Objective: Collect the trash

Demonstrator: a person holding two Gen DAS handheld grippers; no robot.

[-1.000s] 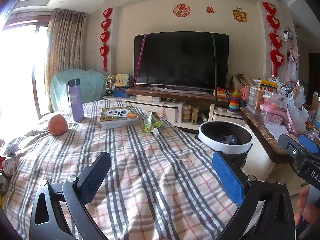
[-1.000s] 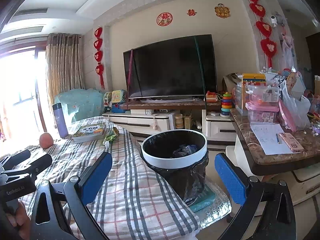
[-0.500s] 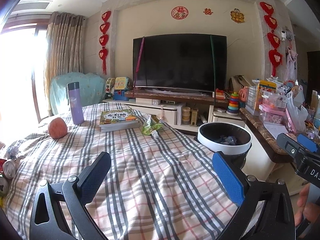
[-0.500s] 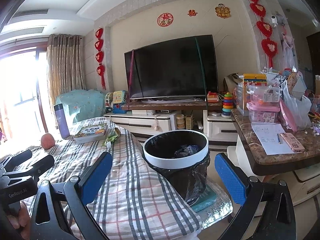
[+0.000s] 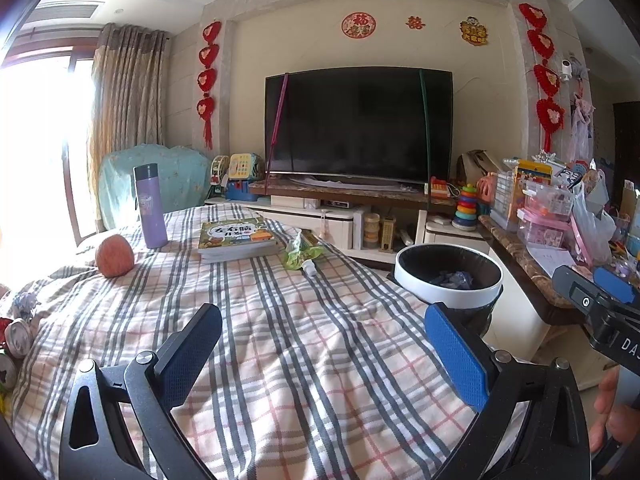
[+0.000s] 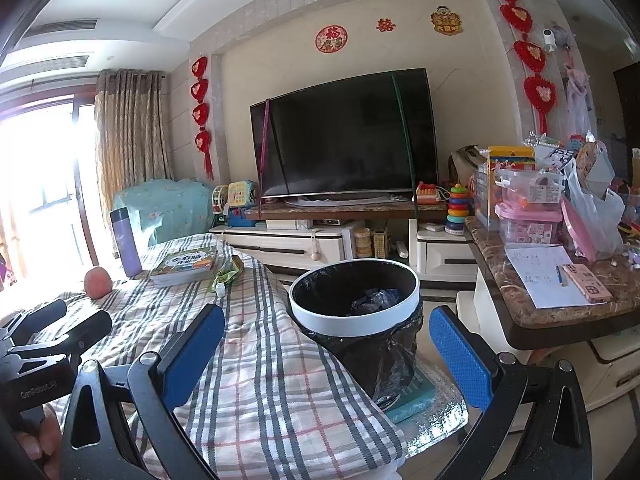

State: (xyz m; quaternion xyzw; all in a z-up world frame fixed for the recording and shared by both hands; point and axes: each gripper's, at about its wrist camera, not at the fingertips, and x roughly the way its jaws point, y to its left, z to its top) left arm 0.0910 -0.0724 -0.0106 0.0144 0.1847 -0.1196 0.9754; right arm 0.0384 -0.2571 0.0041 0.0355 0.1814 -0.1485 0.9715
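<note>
Waiting mid-frame on the checked desk (image 5: 304, 344), the green wrapper (image 5: 298, 254) is uncollected; bin (image 6: 354, 304) partly filled; left claw (image 5: 324, 354) and right claw (image 6: 326, 350) are held wide, empty.

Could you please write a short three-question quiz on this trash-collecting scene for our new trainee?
1. True or false: the left tool is shut on the green wrapper.
2. Multiple choice: where does the trash bin stand? A) on the checked cloth; B) on the floor beside the cloth-covered table; C) on the TV stand.
3. Fill in: the purple bottle stands upright between the book and the ____.

Key:
1. False: both tools are open and empty, and the wrapper lies far ahead beside the book.
2. B; the right tool looks toward it.
3. The orange-red round fruit.
</note>
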